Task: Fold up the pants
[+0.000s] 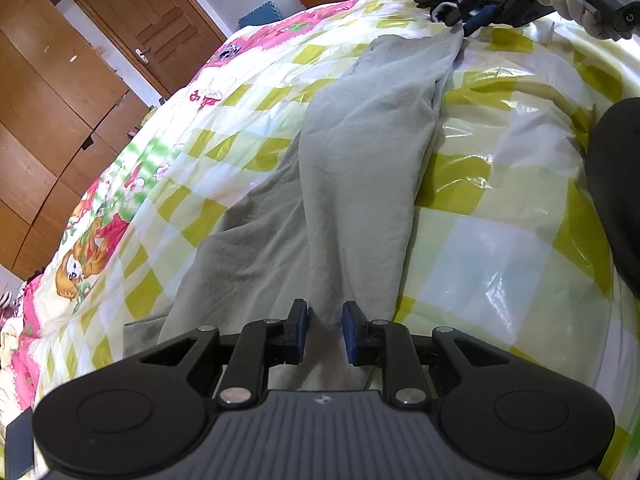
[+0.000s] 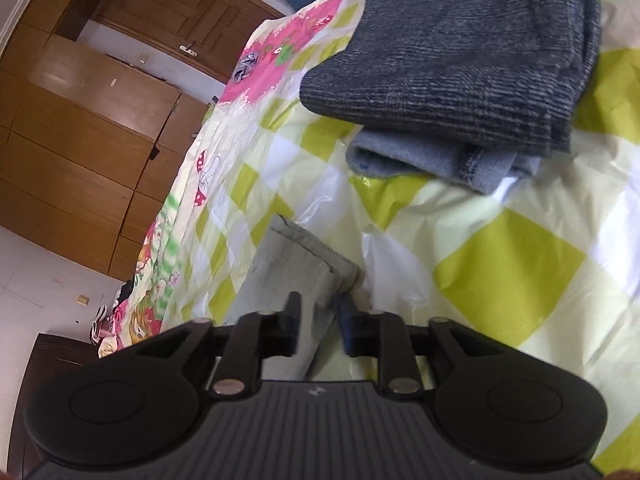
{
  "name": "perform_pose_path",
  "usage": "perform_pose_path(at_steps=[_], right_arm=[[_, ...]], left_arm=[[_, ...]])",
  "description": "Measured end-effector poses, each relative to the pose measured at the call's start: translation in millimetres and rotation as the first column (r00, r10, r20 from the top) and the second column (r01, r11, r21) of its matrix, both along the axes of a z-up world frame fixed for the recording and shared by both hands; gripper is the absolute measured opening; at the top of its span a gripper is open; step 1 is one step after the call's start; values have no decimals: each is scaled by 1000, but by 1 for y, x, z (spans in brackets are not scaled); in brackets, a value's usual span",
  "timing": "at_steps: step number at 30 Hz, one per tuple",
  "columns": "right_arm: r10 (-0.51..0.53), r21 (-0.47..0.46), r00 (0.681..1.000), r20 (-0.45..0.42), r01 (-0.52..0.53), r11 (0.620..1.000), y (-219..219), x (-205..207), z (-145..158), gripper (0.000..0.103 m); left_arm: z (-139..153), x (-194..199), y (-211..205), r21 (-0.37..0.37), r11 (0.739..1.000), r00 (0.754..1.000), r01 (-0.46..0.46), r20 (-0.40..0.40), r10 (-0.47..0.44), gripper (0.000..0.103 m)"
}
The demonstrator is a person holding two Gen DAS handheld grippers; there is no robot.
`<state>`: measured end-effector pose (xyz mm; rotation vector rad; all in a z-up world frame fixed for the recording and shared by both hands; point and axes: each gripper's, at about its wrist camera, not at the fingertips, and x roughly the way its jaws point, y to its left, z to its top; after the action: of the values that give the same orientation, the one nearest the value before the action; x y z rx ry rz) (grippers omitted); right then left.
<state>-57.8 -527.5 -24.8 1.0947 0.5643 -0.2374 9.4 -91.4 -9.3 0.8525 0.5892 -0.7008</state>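
Observation:
Pale grey-green pants [image 1: 360,140] lie lengthwise on the bed, one leg folded over the other. At their near end is my left gripper [image 1: 325,320], and cloth fills the narrow gap between its blue pads. At the far end a gloved hand [image 1: 580,0] holds my right gripper [image 1: 460,24] at the pointed tip of the leg. In the right wrist view the leg hem [image 2: 296,264] lies on the sheet and runs between the fingers of the right gripper [image 2: 319,312]. Those jaws stand apart and the cloth does not fill the gap.
The checked yellow-green bedspread [image 1: 500,240] has a glossy plastic cover. A folded dark knit garment [image 2: 460,48] lies on a lighter blue-grey one [image 2: 420,160] just beyond the hem. A wooden wardrobe [image 1: 48,120] and door [image 1: 152,20] stand left. A dark shape [image 1: 620,180] crowds the right edge.

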Motion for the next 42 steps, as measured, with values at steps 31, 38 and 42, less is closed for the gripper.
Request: perform_pose_path(at_steps=[31, 38, 42], right_arm=[[6, -129, 994, -108, -20, 991, -38, -28, 7, 10], [22, -354, 994, -105, -58, 934, -15, -57, 48, 37], [38, -420, 992, -120, -85, 903, 12, -52, 59, 44]], left_arm=[[-5, -10, -33, -73, 997, 1000, 23, -10, -24, 44], [7, -1, -4, -59, 998, 999, -32, 22, 33, 45], [6, 3, 16, -52, 996, 996, -77, 38, 79, 45]])
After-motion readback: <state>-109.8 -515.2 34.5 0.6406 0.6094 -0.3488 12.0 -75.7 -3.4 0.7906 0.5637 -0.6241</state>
